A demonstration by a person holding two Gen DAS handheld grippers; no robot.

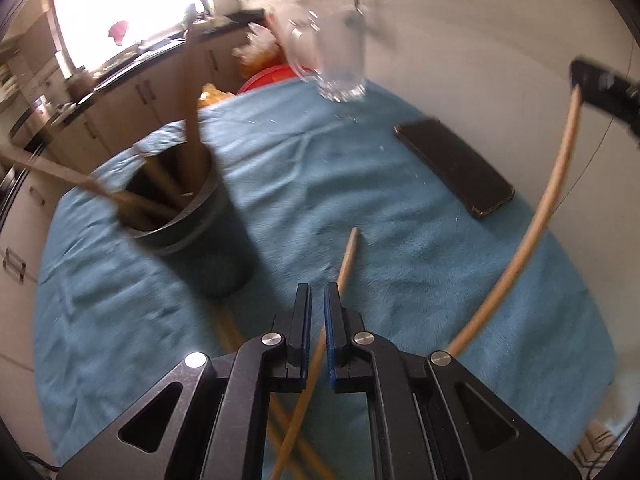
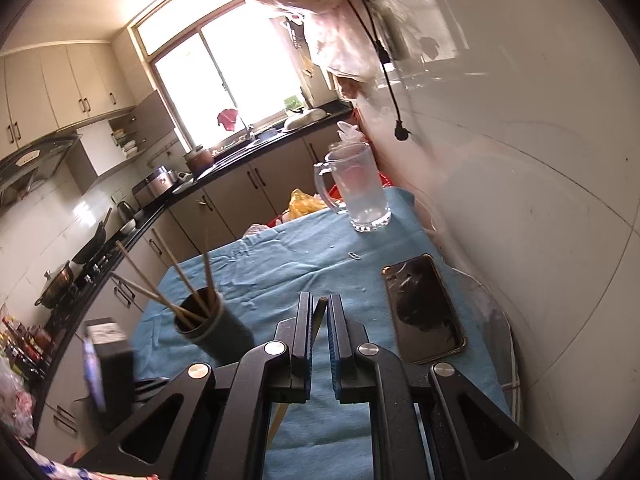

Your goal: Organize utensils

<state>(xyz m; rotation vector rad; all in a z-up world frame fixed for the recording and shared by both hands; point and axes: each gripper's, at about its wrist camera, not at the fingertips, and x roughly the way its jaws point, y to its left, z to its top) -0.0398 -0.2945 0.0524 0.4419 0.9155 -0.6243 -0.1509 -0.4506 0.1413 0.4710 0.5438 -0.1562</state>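
Left gripper (image 1: pixel 317 292) hung over the blue cloth (image 1: pixel 280 168), jaws nearly together on a chopstick (image 1: pixel 347 258) that ran between them; whether the pads pressed it could not be told. Right gripper (image 2: pixel 319 304) pinched a second chopstick (image 2: pixel 319 316) between closed jaws. The dark cup (image 1: pixel 188 216) stood upright on the cloth, holding several chopsticks (image 2: pixel 180 276). Near it lay a phone (image 1: pixel 454 166) and a glass mug (image 2: pixel 356 188).

Fuzzy blue cloth (image 1: pixel 400 264) covers the desk — matt, wrinkled. Chopsticks (image 1: pixel 348 256) look like pale wood; the cup (image 1: pixel 208 232) at nine o'clock is matt dark plastic. Glass mug (image 2: pixel 360 192) clear, phone (image 2: pixel 424 312) glossy.
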